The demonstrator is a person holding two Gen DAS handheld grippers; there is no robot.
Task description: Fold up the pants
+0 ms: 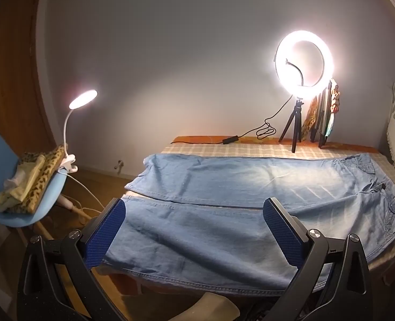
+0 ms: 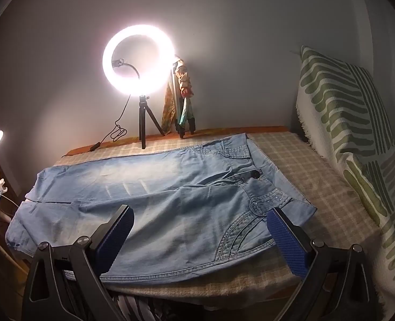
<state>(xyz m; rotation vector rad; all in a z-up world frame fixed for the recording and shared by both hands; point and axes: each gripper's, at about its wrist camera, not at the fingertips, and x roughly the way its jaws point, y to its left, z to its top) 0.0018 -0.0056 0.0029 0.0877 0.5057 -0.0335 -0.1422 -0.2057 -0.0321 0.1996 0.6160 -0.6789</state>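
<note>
Light blue denim pants (image 1: 224, 208) lie flat on a checked cloth-covered table (image 1: 224, 149), legs to the left, waistband with a dark button (image 2: 255, 174) to the right. My left gripper (image 1: 194, 208) is open and empty, hovering above the near leg close to the hem end. My right gripper (image 2: 200, 216) is open and empty, hovering above the near hip pocket (image 2: 240, 230). Neither gripper touches the fabric.
A lit ring light on a tripod (image 1: 301, 72) with its cable stands at the table's back, next to hanging scarves (image 2: 181, 99). A green-patterned cushion (image 2: 357, 139) lies at the right. A blue chair (image 1: 2, 165) with folded clothes and a clip lamp (image 1: 82, 99) is at the left.
</note>
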